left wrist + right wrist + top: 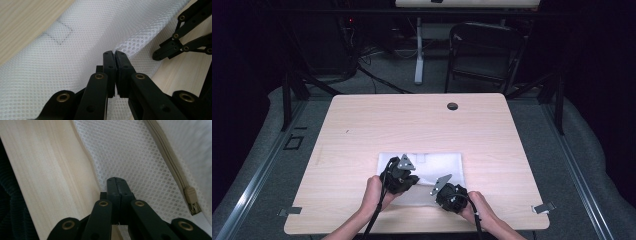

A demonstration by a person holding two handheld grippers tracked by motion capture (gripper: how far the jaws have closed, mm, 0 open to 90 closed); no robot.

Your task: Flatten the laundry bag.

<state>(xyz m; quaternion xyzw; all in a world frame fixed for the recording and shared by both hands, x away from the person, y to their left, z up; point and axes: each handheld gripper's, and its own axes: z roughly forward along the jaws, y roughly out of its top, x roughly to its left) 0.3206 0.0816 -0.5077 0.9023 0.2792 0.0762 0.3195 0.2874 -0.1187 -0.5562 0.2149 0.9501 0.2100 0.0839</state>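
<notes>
Your left gripper [115, 53] is clenched on a raised fold of the white mesh bag [432, 165], which lies flat on the wooden table [362, 125] in the lower middle of the high view. Your right gripper [116, 180] has its jaws pressed together at the bag's edge; whether mesh is pinched between them I cannot tell. The beige zipper [175, 170] runs down the right of the right gripper view.

- My left gripper [404, 175]: black, jointed links with brass-coloured pivot pins, grey three-cornered plate on top.
- My right gripper [443, 192]: same build, black cable trailing.
- My forearms: bare, no sleeves.
</notes>
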